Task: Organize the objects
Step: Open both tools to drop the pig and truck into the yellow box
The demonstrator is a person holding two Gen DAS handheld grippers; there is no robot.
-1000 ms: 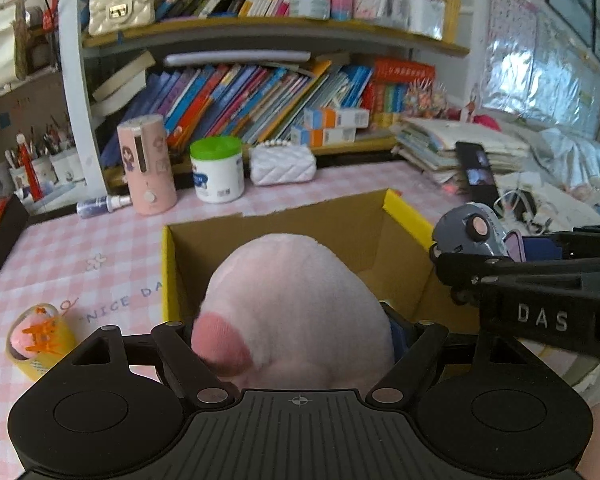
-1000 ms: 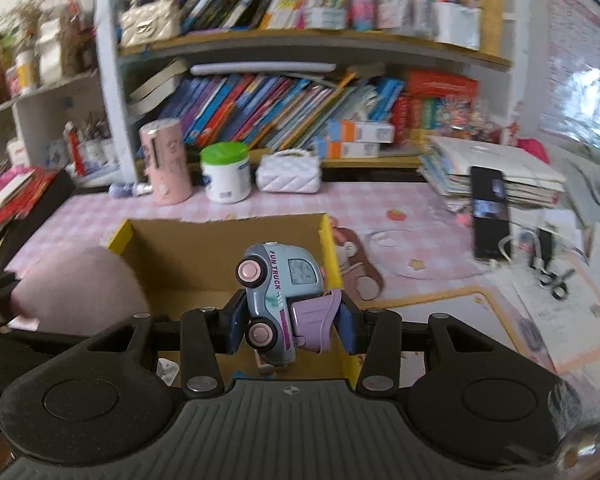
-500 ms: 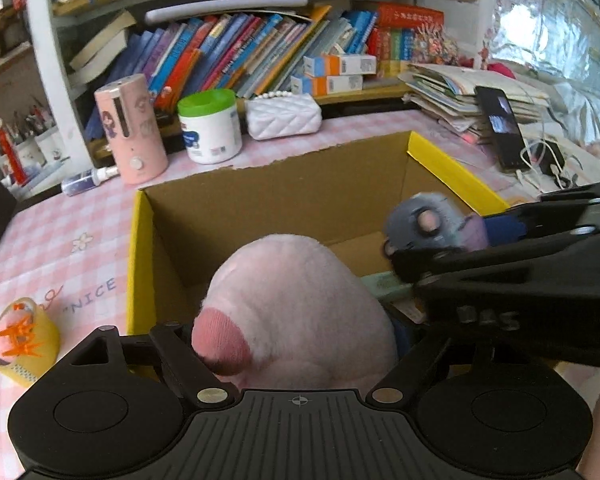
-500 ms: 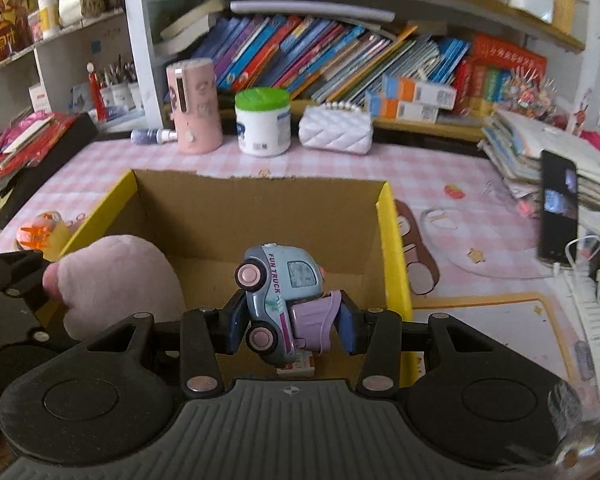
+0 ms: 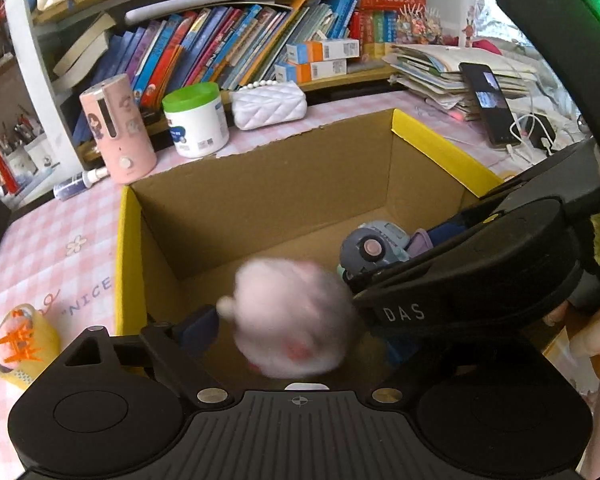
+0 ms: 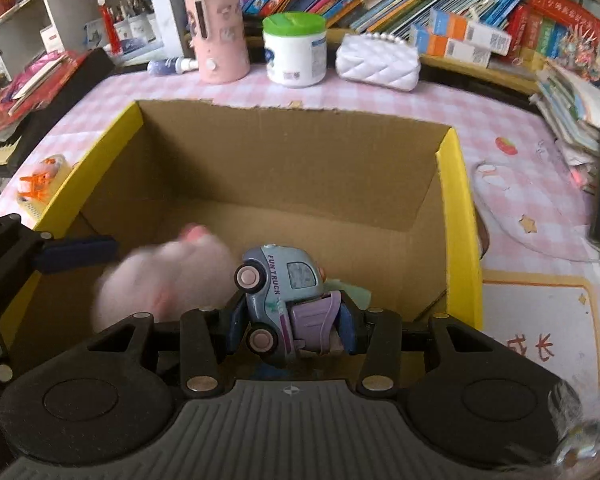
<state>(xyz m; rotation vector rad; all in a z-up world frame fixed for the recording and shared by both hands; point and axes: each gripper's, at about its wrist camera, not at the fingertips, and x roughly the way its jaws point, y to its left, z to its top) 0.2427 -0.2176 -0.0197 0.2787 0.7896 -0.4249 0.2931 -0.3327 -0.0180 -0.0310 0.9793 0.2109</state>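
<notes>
Right wrist: truck [image 6: 282, 296] clenched between jaws, rigid, light, grip flanks | left jaws spread, plush [image 5: 290, 320] loose, blurred, soft | box [image 6: 458, 216] beneath.

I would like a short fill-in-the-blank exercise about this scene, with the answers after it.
1. The right gripper holds a toy ____.
2. The blurred plush is ____ in colour.
3. The jar behind the box has a ____ lid.
4. Both toys are above the open cardboard ____.

Answers: truck; pink; green; box
</notes>
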